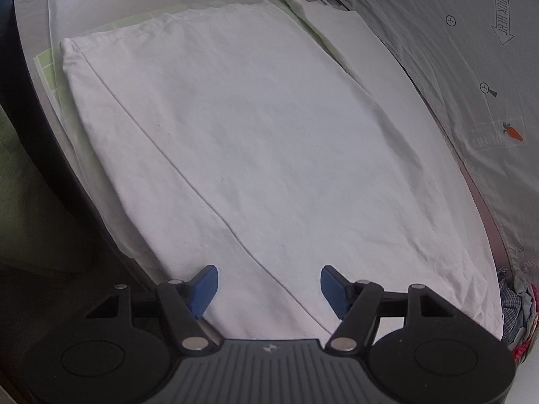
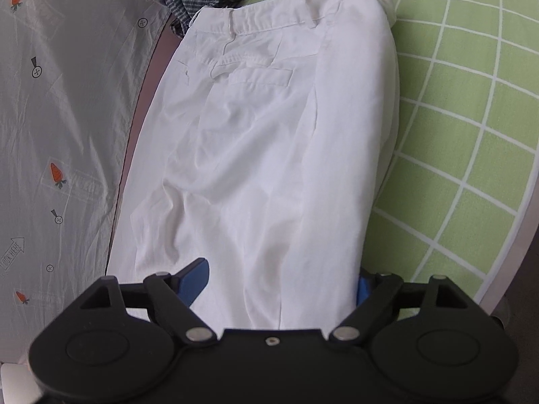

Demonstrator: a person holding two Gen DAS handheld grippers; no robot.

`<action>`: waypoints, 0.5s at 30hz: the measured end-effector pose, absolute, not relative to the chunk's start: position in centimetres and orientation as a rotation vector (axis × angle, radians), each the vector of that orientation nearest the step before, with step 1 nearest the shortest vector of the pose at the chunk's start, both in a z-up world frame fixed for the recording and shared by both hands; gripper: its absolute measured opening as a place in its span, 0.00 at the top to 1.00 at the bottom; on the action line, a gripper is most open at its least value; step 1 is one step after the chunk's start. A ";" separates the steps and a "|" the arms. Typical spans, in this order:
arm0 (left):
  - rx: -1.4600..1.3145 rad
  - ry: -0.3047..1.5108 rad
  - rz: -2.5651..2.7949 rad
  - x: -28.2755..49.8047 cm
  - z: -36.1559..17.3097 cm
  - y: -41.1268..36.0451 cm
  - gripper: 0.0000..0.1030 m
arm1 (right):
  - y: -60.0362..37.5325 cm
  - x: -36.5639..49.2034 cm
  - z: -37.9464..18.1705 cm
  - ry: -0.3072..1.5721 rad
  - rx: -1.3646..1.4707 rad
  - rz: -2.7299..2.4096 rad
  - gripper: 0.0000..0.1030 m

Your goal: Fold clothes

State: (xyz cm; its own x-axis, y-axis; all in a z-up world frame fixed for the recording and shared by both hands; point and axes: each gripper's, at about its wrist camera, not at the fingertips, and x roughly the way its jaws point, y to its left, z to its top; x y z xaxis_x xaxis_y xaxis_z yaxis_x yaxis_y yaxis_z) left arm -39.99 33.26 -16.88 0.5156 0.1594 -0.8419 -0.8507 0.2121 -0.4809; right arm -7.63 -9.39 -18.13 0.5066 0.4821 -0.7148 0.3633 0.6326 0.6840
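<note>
White cotton trousers are lying flat along the green grid mat, legs stacked. Left gripper is hovering agape; right gripper is straddling cloth, spread wide. Risk: pinching one layer only, dragging the stack askew.

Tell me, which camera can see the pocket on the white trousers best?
The right wrist view: the slit back pocket on the white cotton trousers shows clearly below the waistband. The left wrist view shows only plain white fabric with a long seam, no pocket.
</note>
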 end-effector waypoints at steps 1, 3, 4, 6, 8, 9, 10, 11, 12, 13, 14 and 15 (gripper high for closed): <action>-1.155 0.745 0.805 -40.3 -16.9 33.3 0.34 | -9.3 -7.7 -18.2 1.088 0.938 0.091 0.17; -1.170 0.744 0.807 -40.7 -17.0 33.4 0.34 | -9.1 -7.9 -18.7 1.126 1.005 0.123 0.17; -1.173 0.746 0.805 -40.8 -17.0 33.4 0.34 | -8.9 -8.1 -19.1 1.143 1.052 0.136 0.17; -1.177 0.750 0.796 -40.7 -17.1 33.5 0.34 | -8.0 -8.7 -19.7 1.166 1.108 0.165 0.18; -1.178 0.749 0.791 -40.8 -17.1 33.7 0.34 | -6.9 -9.2 -20.1 1.183 1.139 0.195 0.20; -1.179 0.749 0.790 -40.8 -17.1 33.7 0.34 | -6.3 -9.4 -20.3 1.192 1.150 0.209 0.26; -1.179 0.748 0.789 -40.8 -17.2 33.8 0.33 | -5.8 -9.5 -20.3 1.201 1.143 0.218 0.30; -1.179 0.747 0.788 -40.8 -17.2 33.9 0.33 | -5.2 -9.5 -20.2 1.209 1.138 0.227 0.40; -1.179 0.747 0.787 -40.8 -17.2 34.0 0.33 | -4.9 -9.4 -20.1 1.206 1.142 0.237 0.47; -1.179 0.746 0.786 -40.8 -17.2 34.0 0.33 | -4.8 -9.3 -20.0 1.195 1.159 0.250 0.51; -1.179 0.745 0.785 -40.8 -17.3 34.1 0.33 | -4.8 -9.2 -19.9 1.185 1.177 0.261 0.64; -1.179 0.744 0.784 -40.8 -17.3 34.2 0.32 | -4.9 -9.1 -19.8 1.178 1.205 0.270 0.77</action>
